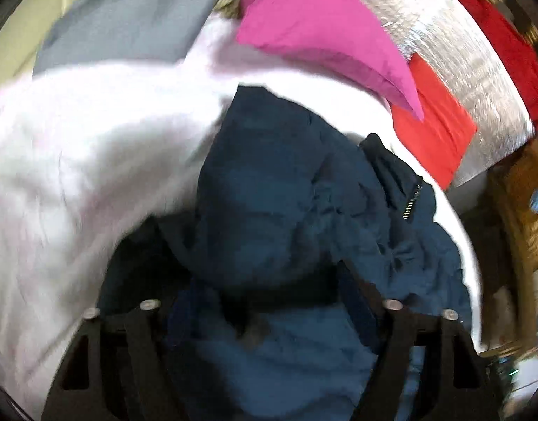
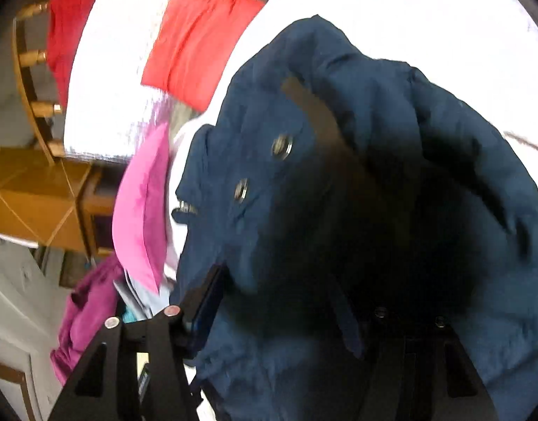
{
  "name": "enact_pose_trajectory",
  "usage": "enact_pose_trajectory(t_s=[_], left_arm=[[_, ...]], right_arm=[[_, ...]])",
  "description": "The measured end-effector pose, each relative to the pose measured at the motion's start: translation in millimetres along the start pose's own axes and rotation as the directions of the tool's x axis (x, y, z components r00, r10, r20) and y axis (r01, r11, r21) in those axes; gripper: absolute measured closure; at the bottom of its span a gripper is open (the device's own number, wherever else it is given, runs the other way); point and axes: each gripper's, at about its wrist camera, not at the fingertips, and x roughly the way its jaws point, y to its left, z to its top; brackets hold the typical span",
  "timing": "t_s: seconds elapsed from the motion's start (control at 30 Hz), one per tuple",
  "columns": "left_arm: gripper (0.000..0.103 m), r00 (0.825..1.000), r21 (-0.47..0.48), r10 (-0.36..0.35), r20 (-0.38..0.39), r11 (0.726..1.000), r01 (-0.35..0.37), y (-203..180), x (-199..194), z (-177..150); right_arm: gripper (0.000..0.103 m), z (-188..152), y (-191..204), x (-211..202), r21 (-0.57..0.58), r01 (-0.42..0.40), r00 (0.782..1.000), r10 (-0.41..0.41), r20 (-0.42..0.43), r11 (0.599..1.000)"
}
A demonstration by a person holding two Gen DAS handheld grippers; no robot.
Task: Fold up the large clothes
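A navy padded jacket lies bunched on a white sheet. Its zipper end shows at the right. My left gripper has a thick fold of the jacket filling the gap between its fingers, and the fabric hides the fingertips. In the right wrist view the same jacket hangs over my right gripper, with two snap buttons facing the camera. The left finger's pad presses against the cloth. The other finger is buried under it.
A pink garment, a red one and a grey one lie beyond the jacket. A silver quilted cover spreads at the back right. Wooden furniture and a purple garment sit off the sheet's edge.
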Motion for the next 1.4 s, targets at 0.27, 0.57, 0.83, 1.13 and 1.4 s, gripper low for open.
enact_pose_trajectory(t_s=[0.27,0.57,0.83,1.13,1.4], left_arm=[[0.055,0.992,0.126,0.076,0.104,0.988,-0.089,-26.5,-32.7,-9.6],[0.044,0.936,0.287,0.091,0.340,0.938,-0.195,-69.1,-100.4,-29.6],[0.042,0.910,0.353,0.024,0.414,0.917,-0.185,-90.0,-142.7,-46.3],[0.041,0.910,0.382,0.020,0.414,0.904,-0.193,-94.9,-145.7,-52.6],[0.041,0.909,0.380,0.030,0.415,0.902,-0.203,-94.2,-141.1,-49.7]], right_arm=[[0.075,-8.7,39.5,5.2,-0.237,0.137,0.990,-0.125,0.065,0.962],[0.046,-6.1,32.2,-5.3,-0.193,0.145,0.986,-0.158,-0.056,0.970],[0.046,-22.4,47.2,-32.7,-0.280,0.119,0.988,-0.141,-0.063,0.953],[0.046,-35.8,66.6,-33.4,-0.341,0.076,0.993,-0.101,-0.057,0.937],[0.053,-35.3,77.6,-45.5,-0.400,0.072,0.997,-0.070,0.020,0.914]])
